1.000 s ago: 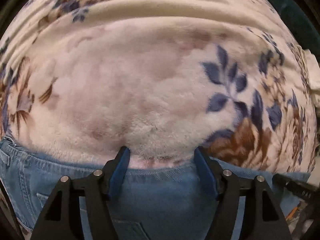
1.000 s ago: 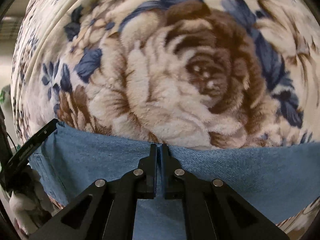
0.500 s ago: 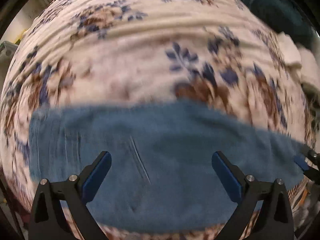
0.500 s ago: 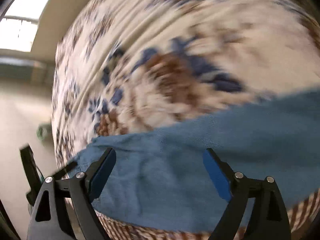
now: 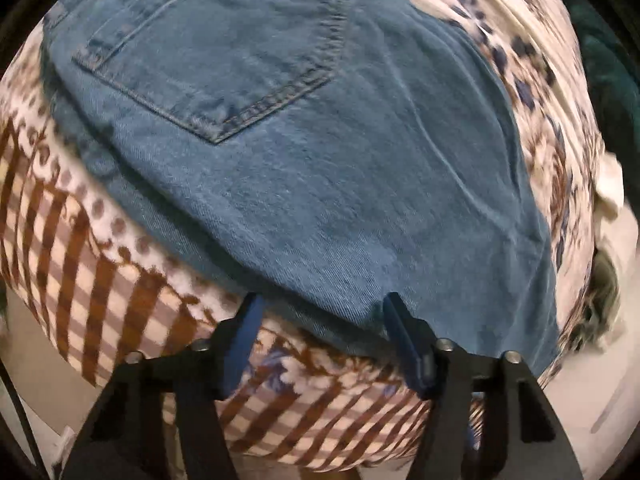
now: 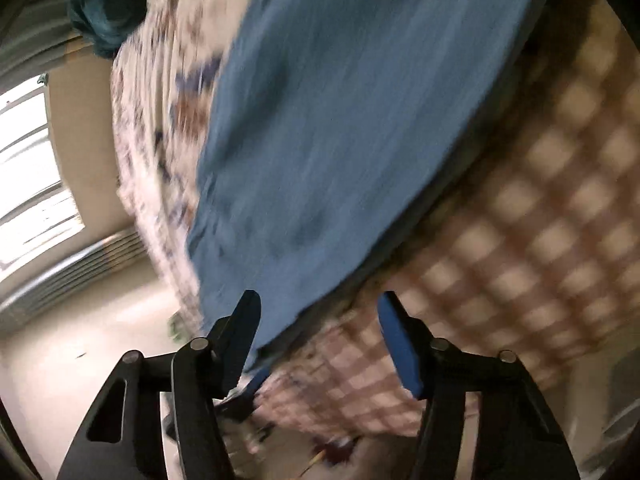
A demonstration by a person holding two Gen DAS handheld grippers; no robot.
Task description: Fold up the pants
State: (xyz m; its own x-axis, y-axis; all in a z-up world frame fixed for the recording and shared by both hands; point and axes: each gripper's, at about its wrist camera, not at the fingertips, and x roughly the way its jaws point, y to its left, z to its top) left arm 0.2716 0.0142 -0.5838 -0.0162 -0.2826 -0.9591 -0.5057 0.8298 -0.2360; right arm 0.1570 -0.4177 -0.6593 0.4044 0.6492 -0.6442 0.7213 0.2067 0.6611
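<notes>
The blue denim pants (image 5: 320, 184) are seen folded on the flowered plush blanket (image 5: 100, 264); both claws, left (image 5: 320, 336) and right (image 6: 318, 332), have just been closing, empty, with further folding probably left.

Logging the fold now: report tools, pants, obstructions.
Left tool and right tool open, jaws just closing, gripping nothing. Jeans flat on blanket. Nothing blocking.

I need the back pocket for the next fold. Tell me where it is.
In the left wrist view, the back pocket sits upper left on the jeans, which lie on the floral blanket, well beyond the left gripper.
</notes>
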